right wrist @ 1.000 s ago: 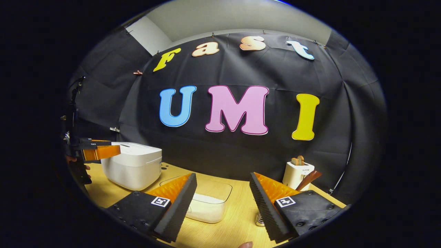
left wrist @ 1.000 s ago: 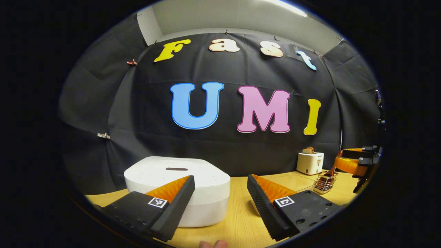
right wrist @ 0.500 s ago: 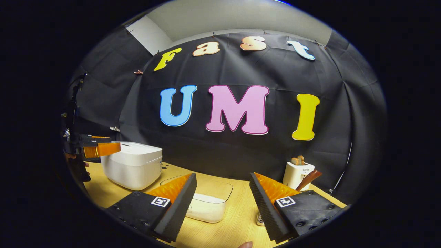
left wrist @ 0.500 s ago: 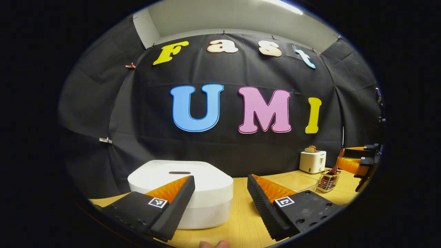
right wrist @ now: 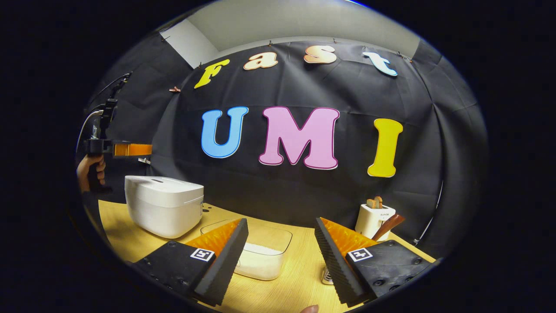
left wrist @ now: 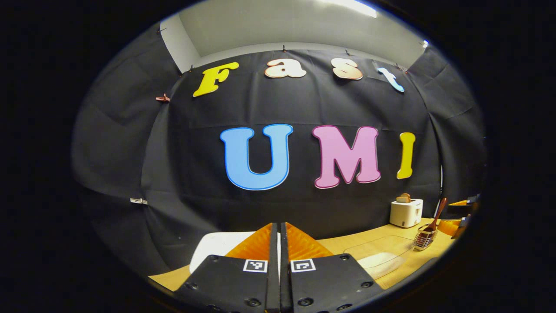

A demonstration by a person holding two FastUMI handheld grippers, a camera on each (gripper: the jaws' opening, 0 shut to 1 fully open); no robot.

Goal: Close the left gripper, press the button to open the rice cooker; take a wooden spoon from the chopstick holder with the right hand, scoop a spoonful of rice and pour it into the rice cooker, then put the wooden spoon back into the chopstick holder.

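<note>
The white rice cooker (right wrist: 163, 204) stands at the table's left with its lid down; in the left gripper view its top (left wrist: 213, 250) peeks out behind my fingers. My left gripper (left wrist: 278, 237) is shut with nothing between the fingers and hangs well above the cooker, seen from the side (right wrist: 147, 149) with a hand (right wrist: 89, 171) on its grip. My right gripper (right wrist: 280, 241) is open and empty, just above a clear container of rice (right wrist: 260, 256). The wooden spoon (left wrist: 436, 213) stands in the wire chopstick holder (left wrist: 425, 237); its handle (right wrist: 388, 227) shows behind my right finger.
A white toaster (right wrist: 374, 219) with bread in it stands at the back right by the black cloth wall. The wooden table (right wrist: 130, 239) runs under everything, and the rice container (left wrist: 382, 256) lies between cooker and holder. The right gripper (left wrist: 460, 215) sits at the far right edge.
My left gripper has shut and risen from beside the cooker to well above it. The right gripper has stayed open and in place.
</note>
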